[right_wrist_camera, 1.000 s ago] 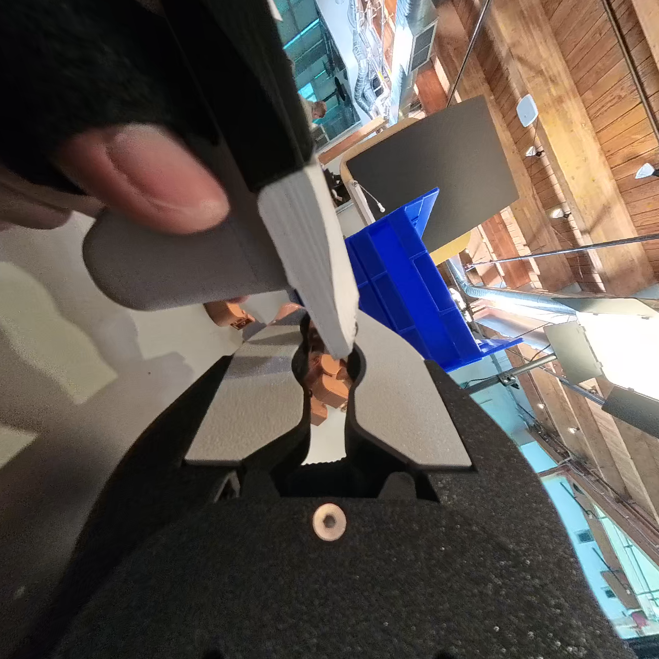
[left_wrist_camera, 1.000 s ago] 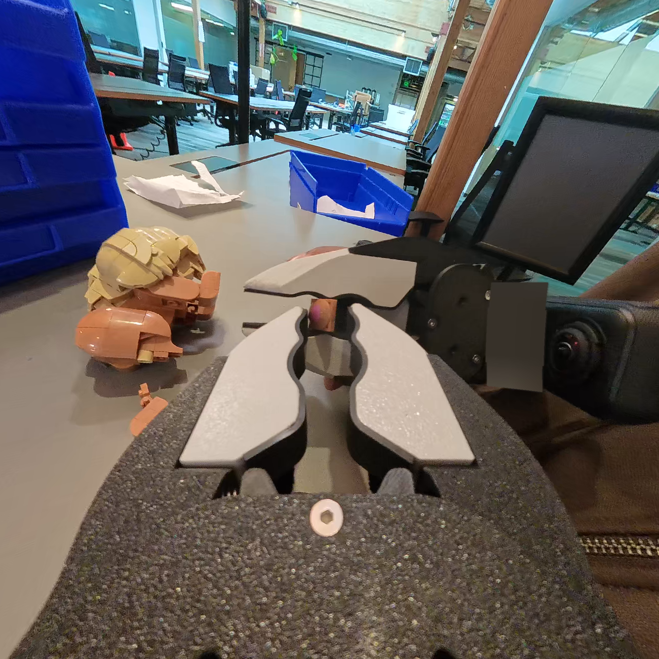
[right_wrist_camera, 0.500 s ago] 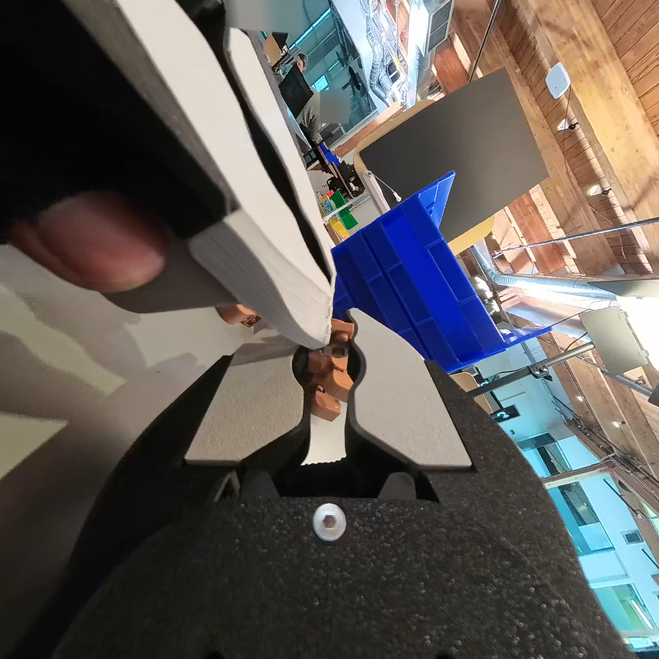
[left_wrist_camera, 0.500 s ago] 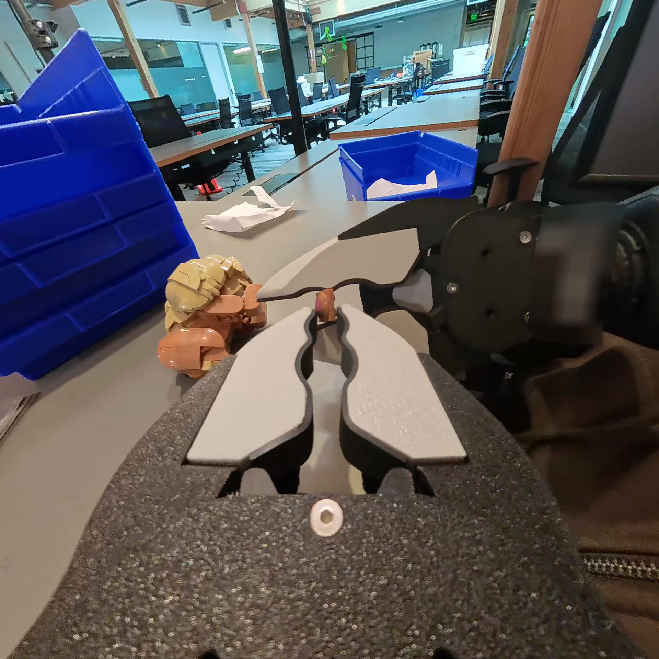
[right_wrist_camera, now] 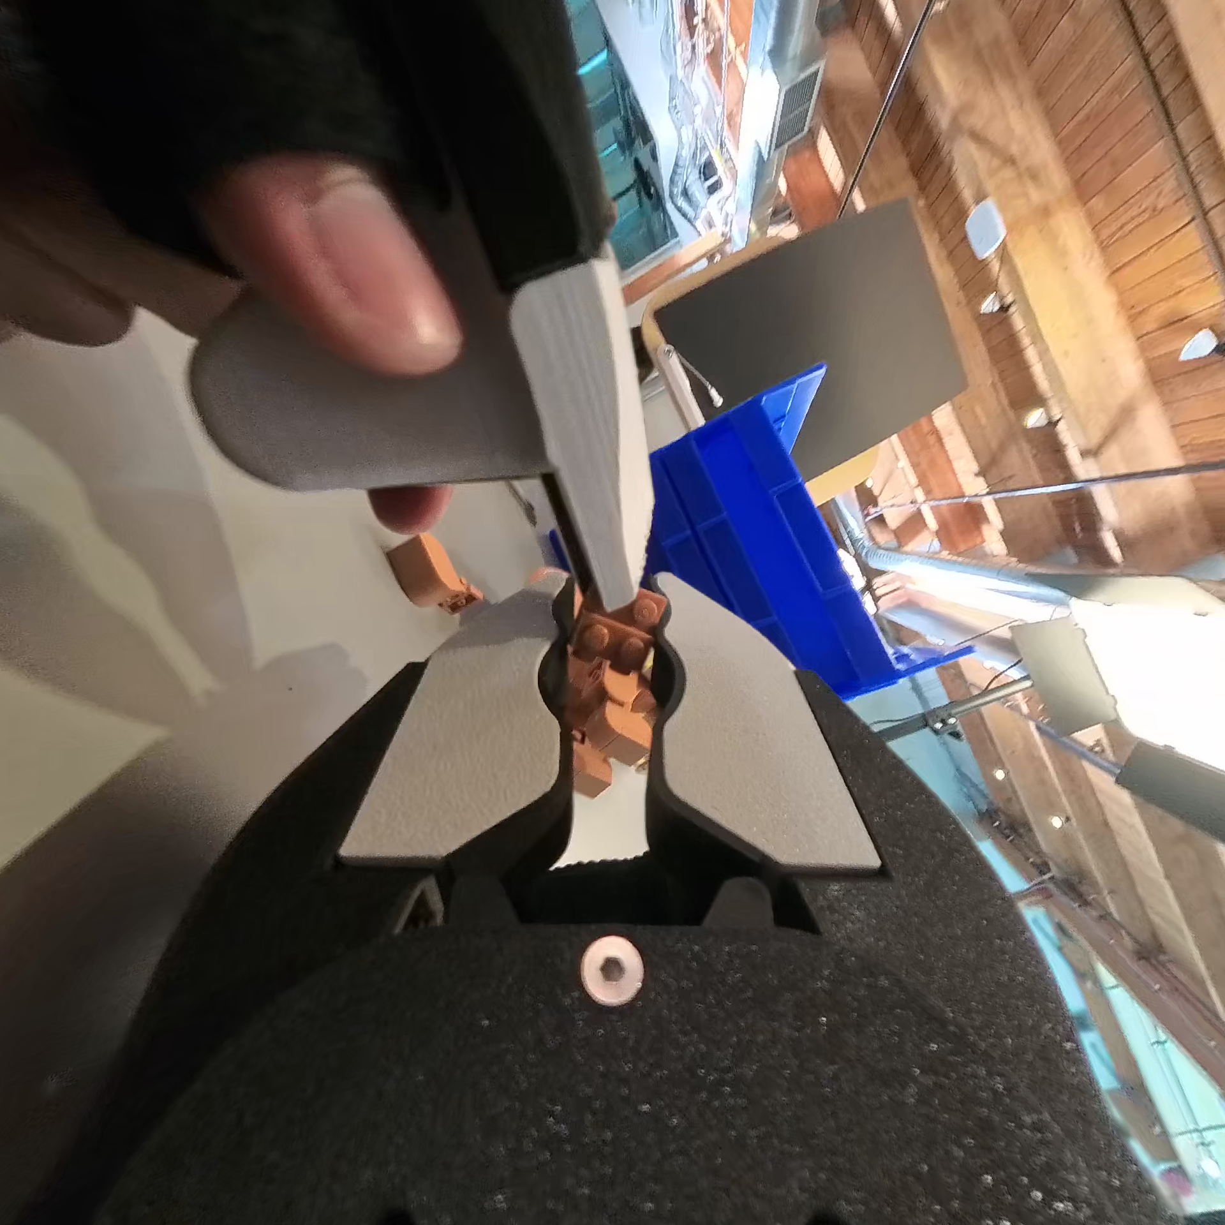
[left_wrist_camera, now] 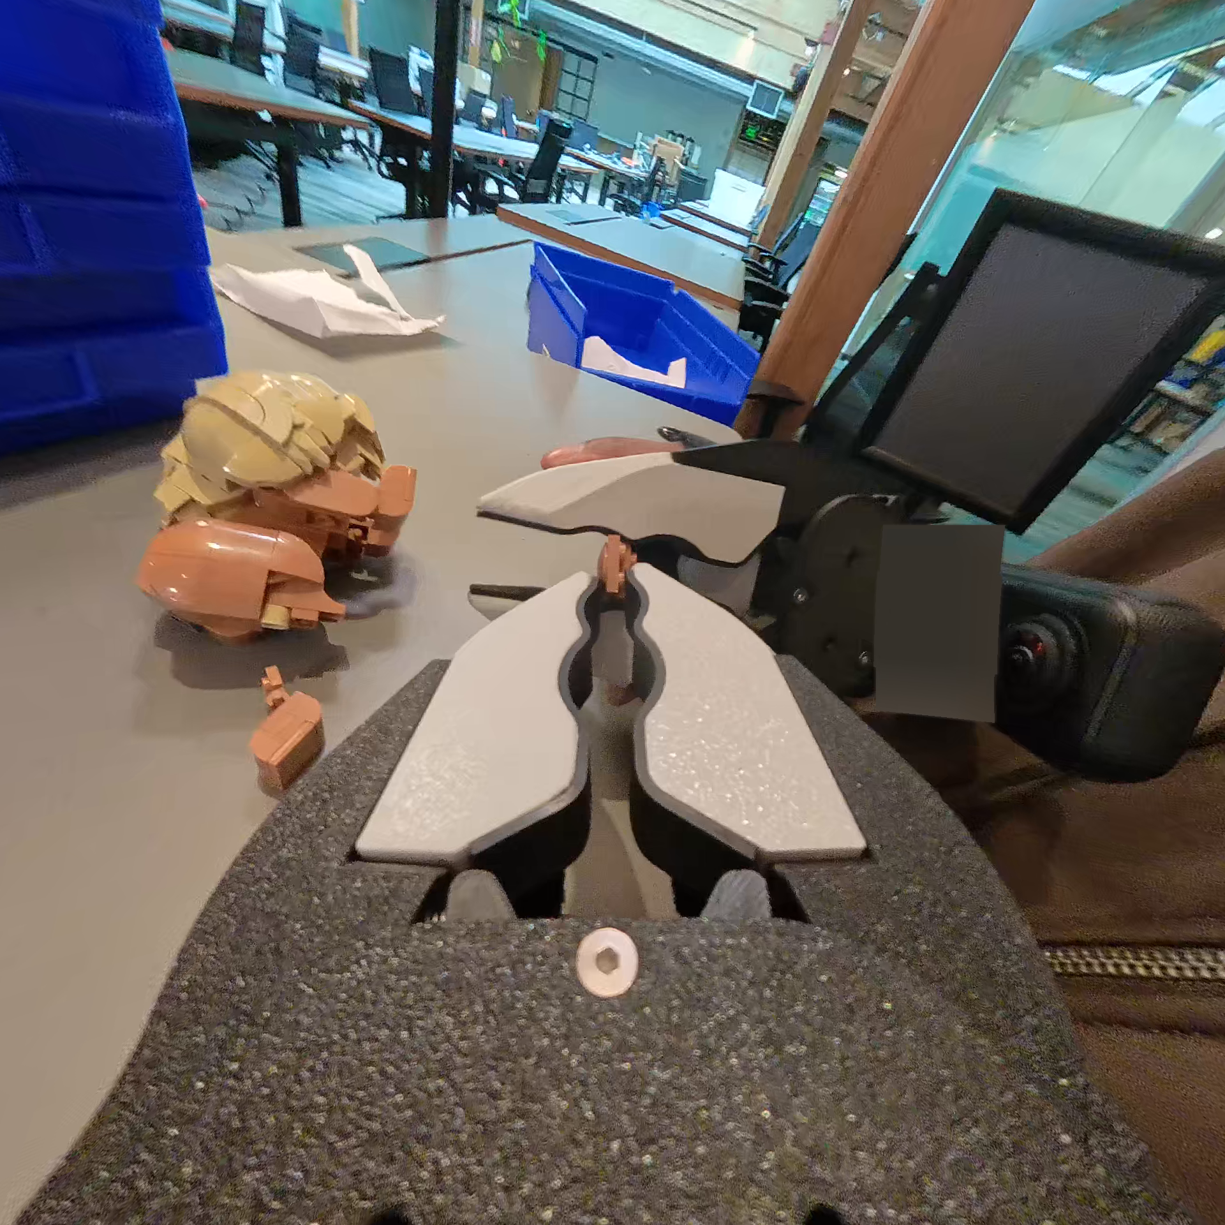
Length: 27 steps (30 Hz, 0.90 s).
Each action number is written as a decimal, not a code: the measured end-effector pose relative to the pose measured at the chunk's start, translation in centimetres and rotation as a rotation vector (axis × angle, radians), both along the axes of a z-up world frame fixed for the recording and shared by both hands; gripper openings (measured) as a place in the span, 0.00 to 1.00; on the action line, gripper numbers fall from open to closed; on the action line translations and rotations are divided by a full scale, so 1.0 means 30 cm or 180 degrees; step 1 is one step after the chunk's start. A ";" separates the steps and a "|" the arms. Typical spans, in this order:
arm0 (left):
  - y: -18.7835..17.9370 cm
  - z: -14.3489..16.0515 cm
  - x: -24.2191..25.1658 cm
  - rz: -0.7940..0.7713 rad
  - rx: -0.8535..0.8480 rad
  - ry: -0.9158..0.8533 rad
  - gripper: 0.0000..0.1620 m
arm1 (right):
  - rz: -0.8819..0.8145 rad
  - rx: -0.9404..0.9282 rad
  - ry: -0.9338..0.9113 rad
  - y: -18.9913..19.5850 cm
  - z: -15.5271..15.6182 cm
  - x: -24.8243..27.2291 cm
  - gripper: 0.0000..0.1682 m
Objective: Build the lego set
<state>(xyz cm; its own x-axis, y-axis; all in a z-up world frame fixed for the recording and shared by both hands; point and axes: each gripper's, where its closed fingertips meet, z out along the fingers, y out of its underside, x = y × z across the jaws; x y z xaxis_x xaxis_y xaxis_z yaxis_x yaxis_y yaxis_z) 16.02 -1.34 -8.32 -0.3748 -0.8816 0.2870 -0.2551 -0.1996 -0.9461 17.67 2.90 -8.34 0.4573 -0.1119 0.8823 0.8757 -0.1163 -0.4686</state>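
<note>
In the right wrist view my right gripper (right_wrist_camera: 613, 586) is shut on a brown lego assembly (right_wrist_camera: 610, 696), studs facing away. My left gripper (right_wrist_camera: 620, 590) comes down from above, its thin fingertips pinched at the assembly's top plate (right_wrist_camera: 646, 606). In the left wrist view my left gripper (left_wrist_camera: 613, 583) is shut on a small brown piece (left_wrist_camera: 613, 570), which sits between the fingers of the right gripper (left_wrist_camera: 480, 550), seen side-on. A tan and brown lego head model (left_wrist_camera: 265, 504) lies on the grey table (left_wrist_camera: 79, 762) to the left. A small brown sub-assembly (left_wrist_camera: 286, 732) lies in front of it.
A large blue bin (left_wrist_camera: 93, 219) stands at the far left, and a smaller blue bin (left_wrist_camera: 636, 331) holding paper is at the back. Crumpled white paper (left_wrist_camera: 318, 301) lies on the table. A dark monitor (left_wrist_camera: 1034, 371) stands on the right. A thumb (right_wrist_camera: 345, 278) rests on the left gripper.
My left gripper's fingers have closed from a wide gap to pinched tips on the small brown piece. Its tips have moved onto the studs of the assembly in the right gripper.
</note>
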 end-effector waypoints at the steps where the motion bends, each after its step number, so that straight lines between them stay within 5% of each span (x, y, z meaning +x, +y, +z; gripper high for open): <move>1: 0.005 -0.001 -0.001 -0.0025 -0.0065 0.0051 0.04 | 0.0029 0.0037 -0.0042 -0.002 0.005 -0.007 0.12; 16: 0.009 -0.016 -0.026 -0.0223 0.0827 0.0678 0.04 | 0.0036 0.0156 -0.0559 -0.005 0.006 -0.039 0.12; 27: 0.025 -0.018 -0.004 0.0201 0.1156 0.0496 0.08 | -0.0098 0.0173 -0.0176 -0.011 0.026 0.006 0.11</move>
